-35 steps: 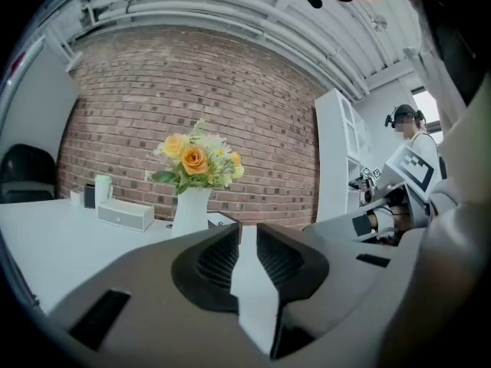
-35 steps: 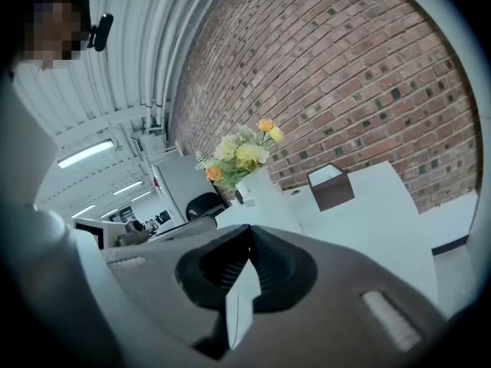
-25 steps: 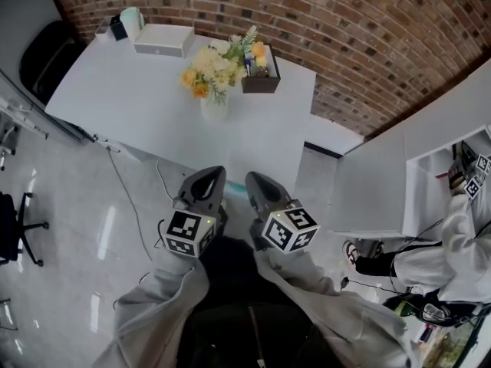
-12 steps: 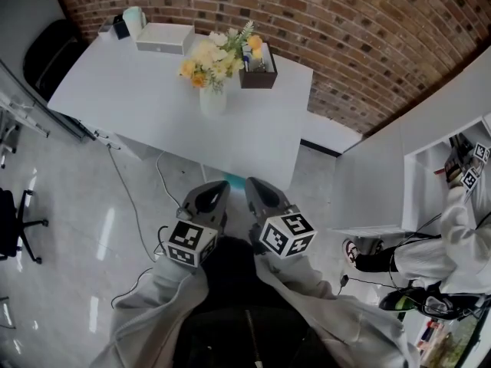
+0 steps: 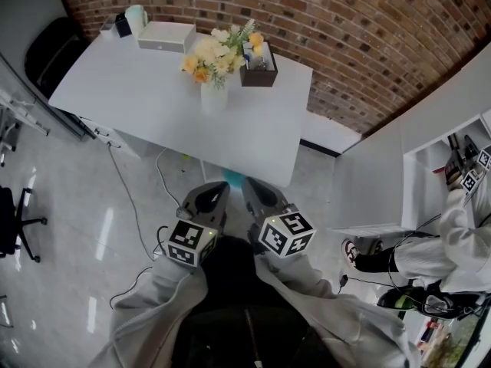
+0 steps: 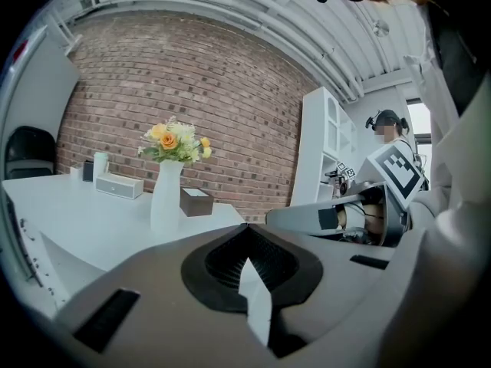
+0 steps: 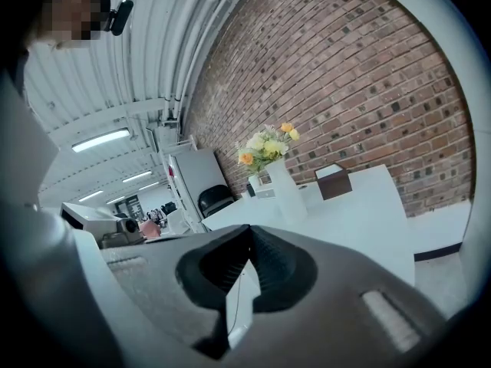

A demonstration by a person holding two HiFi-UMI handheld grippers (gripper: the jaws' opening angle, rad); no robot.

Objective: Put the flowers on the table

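A bunch of yellow, orange and white flowers (image 5: 218,48) stands in a white vase (image 5: 213,98) toward the back of the white table (image 5: 138,98). The left gripper view shows the flowers (image 6: 175,140) and the vase (image 6: 166,198) upright, and the flowers (image 7: 267,146) also show in the right gripper view. My left gripper (image 5: 212,195) and right gripper (image 5: 252,191) hang side by side over the floor, short of the table's near edge. Both are shut with nothing between the jaws, as the left gripper (image 6: 247,228) and right gripper (image 7: 247,232) show in their own views.
A brown box (image 5: 258,73) sits right of the vase. A flat white box (image 5: 165,35) and a pale cup (image 5: 136,18) lie at the table's far left corner. White shelving (image 5: 399,167) and a person in white (image 5: 453,244) are at the right. A cable (image 5: 134,205) trails on the floor.
The table and flowers have shifted up and away in the head view. Both grippers sit a little lower in the frame, still shut and side by side.
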